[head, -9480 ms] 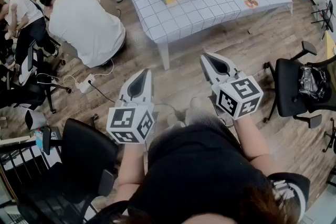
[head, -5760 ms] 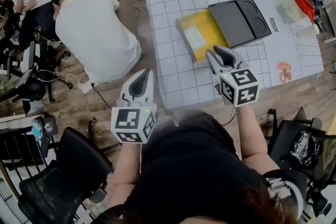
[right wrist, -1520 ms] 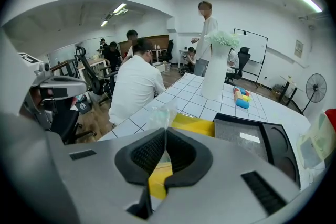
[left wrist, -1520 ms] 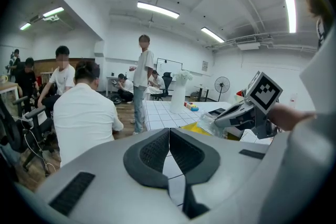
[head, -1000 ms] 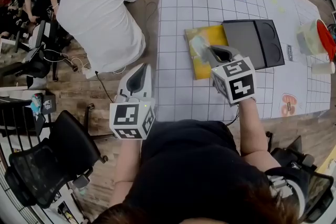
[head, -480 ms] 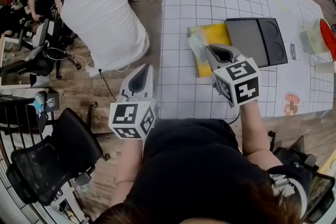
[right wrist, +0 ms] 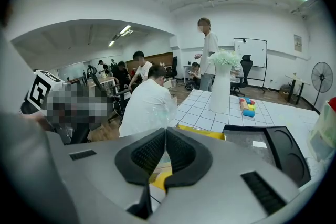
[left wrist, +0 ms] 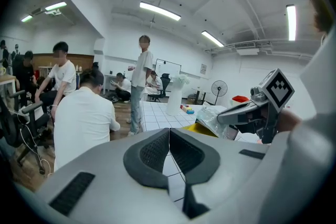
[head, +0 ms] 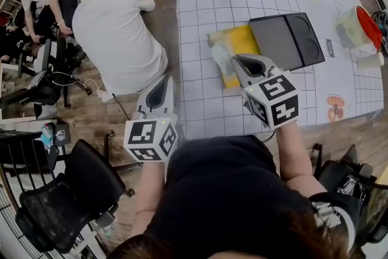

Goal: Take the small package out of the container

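Head view shows right gripper [head: 235, 61] pinching small package [head: 221, 55] above container [head: 245, 39], black lid [head: 285, 39] beside; left gripper [head: 165, 83] closed.

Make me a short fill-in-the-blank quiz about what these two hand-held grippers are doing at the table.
1. The right gripper is shut on a clear plastic ____.
2. The open container by it is ____ inside.
3. The flat lid beside the container is coloured ____.
4. The left gripper, jaws together, holds ____.

Missing words: package; yellow; black; nothing.
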The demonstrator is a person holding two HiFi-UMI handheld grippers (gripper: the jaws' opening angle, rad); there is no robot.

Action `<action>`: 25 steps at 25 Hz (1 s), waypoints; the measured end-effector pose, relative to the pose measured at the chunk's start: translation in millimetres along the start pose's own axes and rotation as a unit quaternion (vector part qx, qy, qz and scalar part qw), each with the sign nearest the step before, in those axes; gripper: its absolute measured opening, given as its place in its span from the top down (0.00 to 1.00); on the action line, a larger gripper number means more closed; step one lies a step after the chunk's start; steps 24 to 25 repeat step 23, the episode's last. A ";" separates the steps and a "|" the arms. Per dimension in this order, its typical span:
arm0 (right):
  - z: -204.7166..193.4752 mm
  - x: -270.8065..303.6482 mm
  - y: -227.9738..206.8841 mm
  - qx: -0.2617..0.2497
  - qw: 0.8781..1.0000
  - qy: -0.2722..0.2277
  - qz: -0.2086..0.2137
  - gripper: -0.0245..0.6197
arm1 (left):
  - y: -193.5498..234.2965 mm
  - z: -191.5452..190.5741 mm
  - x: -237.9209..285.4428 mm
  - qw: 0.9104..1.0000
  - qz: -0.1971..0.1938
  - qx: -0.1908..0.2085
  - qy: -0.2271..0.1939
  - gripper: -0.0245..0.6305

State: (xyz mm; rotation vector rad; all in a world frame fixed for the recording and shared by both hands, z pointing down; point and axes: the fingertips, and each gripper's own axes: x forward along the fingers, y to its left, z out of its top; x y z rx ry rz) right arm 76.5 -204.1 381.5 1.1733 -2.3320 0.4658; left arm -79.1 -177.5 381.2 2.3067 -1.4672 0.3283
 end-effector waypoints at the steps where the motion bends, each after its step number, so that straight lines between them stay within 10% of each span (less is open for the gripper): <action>1: 1.1 -1.8 -0.6 0.001 1.000 -0.003 -0.004 0.93 | 0.6 1.2 -0.6 1.000 -0.002 0.001 0.000 0.92; 25: -2.7 -18.5 26.4 0.059 0.996 -0.029 -0.056 0.93 | 19.9 -6.2 -33.1 0.999 -0.040 -0.003 0.008 0.92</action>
